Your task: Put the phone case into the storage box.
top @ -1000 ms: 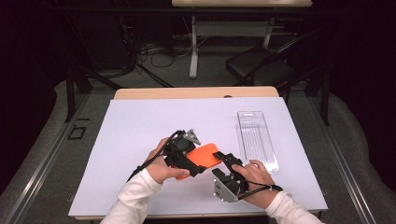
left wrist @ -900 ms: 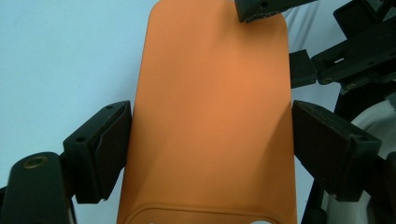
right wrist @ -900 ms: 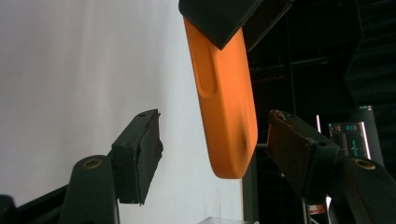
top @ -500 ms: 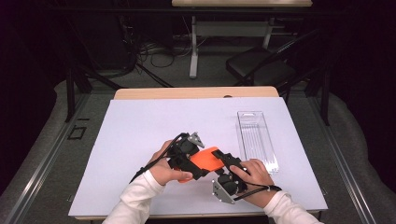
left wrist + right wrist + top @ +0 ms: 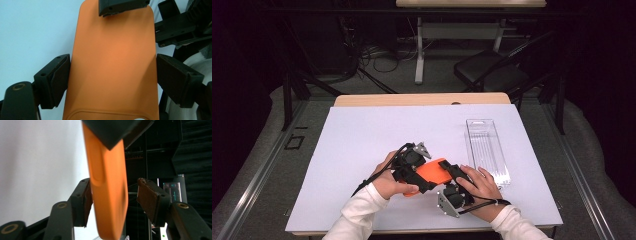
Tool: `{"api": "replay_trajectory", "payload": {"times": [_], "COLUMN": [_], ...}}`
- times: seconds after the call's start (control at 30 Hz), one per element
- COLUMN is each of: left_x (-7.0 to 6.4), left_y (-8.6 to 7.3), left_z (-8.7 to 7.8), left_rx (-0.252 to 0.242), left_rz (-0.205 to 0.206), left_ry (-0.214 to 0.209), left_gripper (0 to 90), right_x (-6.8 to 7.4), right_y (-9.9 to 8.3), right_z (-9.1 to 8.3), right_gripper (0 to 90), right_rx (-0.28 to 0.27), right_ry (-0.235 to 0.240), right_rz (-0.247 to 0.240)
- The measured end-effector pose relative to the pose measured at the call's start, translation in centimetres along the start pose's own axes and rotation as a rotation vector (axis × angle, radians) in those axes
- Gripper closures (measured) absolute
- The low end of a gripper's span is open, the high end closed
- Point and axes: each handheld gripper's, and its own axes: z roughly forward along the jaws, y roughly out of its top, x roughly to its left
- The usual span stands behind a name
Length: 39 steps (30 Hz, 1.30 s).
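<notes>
An orange phone case (image 5: 434,172) is held just above the white mat, near the table's front middle. My left gripper (image 5: 422,176) is shut across its width; in the left gripper view both black jaws press the case (image 5: 112,62) by its long edges. My right gripper (image 5: 457,175) straddles the case's far end. In the right gripper view the case (image 5: 107,195) is edge-on, touching one jaw, with a gap to the other pad (image 5: 147,200). The right gripper's jaw tip (image 5: 122,6) lies over the top of the case.
A clear plastic box (image 5: 486,150) lies lengthwise on the right of the white mat (image 5: 362,140). Wooden table edge (image 5: 422,99) at the back. A dark chair (image 5: 492,75) and cables stand beyond the table.
Both hands and the orange case have shifted a little to the right. The right gripper has come up around the case's end.
</notes>
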Motion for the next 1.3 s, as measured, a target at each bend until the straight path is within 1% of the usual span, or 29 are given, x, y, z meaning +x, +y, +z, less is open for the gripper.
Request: {"api": "replay_trajectory", "payload": {"times": [0.03,0.07,0.2,0.27,0.3,0.37,0.4,0.43,0.47,0.57,0.6,0.7,0.8,0.87,0.9,0.97,1.03,1.17,1.3], "left_x": [0.0,0.0,-0.1,-0.1,-0.1,-0.2,-0.2,-0.3,-0.3,-0.3,-0.3,-0.3,-0.4,-0.4,-0.4,-0.4,-0.5,-0.5,-0.5], "left_y": [0.0,0.0,0.0,0.0,0.0,0.0,0.0,0.0,0.0,-0.1,-0.1,-0.1,-0.1,-0.1,-0.1,0.0,-0.1,0.0,-0.1], "left_z": [0.0,0.0,0.1,0.1,0.1,0.2,0.2,0.3,0.3,0.4,0.4,0.4,0.5,0.6,0.6,0.7,0.8,0.8,0.9], "left_rx": [0.000,0.000,0.002,0.004,0.005,0.003,0.005,0.005,0.012,0.013,0.013,0.009,0.008,0.005,0.004,0.012,0.010,0.012,0.009], "left_rz": [-0.001,0.001,0.000,0.001,0.002,0.000,-0.001,-0.003,-0.004,-0.006,-0.007,-0.011,-0.012,-0.014,-0.016,-0.014,-0.013,-0.016,-0.021], "left_ry": [-0.001,-0.002,-0.002,-0.004,-0.007,-0.011,-0.015,-0.017,-0.017,-0.022,-0.023,-0.024,-0.029,-0.030,-0.032,-0.034,-0.033,-0.040,-0.045], "left_gripper": [15.5,15.5,15.5,15.5,15.5,15.5,15.5,15.5,15.5,15.5,15.5,15.5,15.5,15.5,15.5,15.5,15.5,15.5,15.5], "right_x": [0.1,0.1,0.4,0.5,0.6,0.6,0.7,0.8,0.9,1.2,1.3,1.5,1.6,1.7,1.8,1.8,1.8,1.8,1.8], "right_y": [0.0,0.0,0.0,0.1,0.1,0.0,0.0,0.0,0.0,-0.2,-0.2,-0.3,-0.2,-0.2,-0.1,-0.1,-0.1,-0.1,-0.2], "right_z": [0.0,0.0,0.1,0.0,0.0,0.0,0.0,0.0,0.0,0.0,0.0,-0.1,0.0,0.1,0.1,0.1,0.1,0.2,0.2], "right_gripper": [45.5,46.2,48.7,50.1,50.6,51.8,53.2,56.1,56.6,58.4,59.1,60.9,62.0,62.4,62.9,64.6,66.0,68.8,71.8], "right_rx": [0.001,0.006,-0.003,-0.009,-0.013,-0.013,-0.015,-0.020,-0.023,-0.022,-0.023,-0.032,-0.029,-0.037,-0.041,-0.042,-0.036,-0.033,-0.034], "right_ry": [0.000,-0.006,-0.014,-0.023,-0.026,-0.045,-0.050,-0.054,-0.054,-0.067,-0.071,-0.075,-0.080,-0.082,-0.088,-0.093,-0.095,-0.100,-0.101], "right_rz": [-0.003,-0.018,-0.017,-0.037,-0.035,-0.043,-0.042,-0.028,-0.021,-0.043,-0.058,-0.059,-0.077,-0.089,-0.080,-0.090,-0.111,-0.126,-0.130]}}
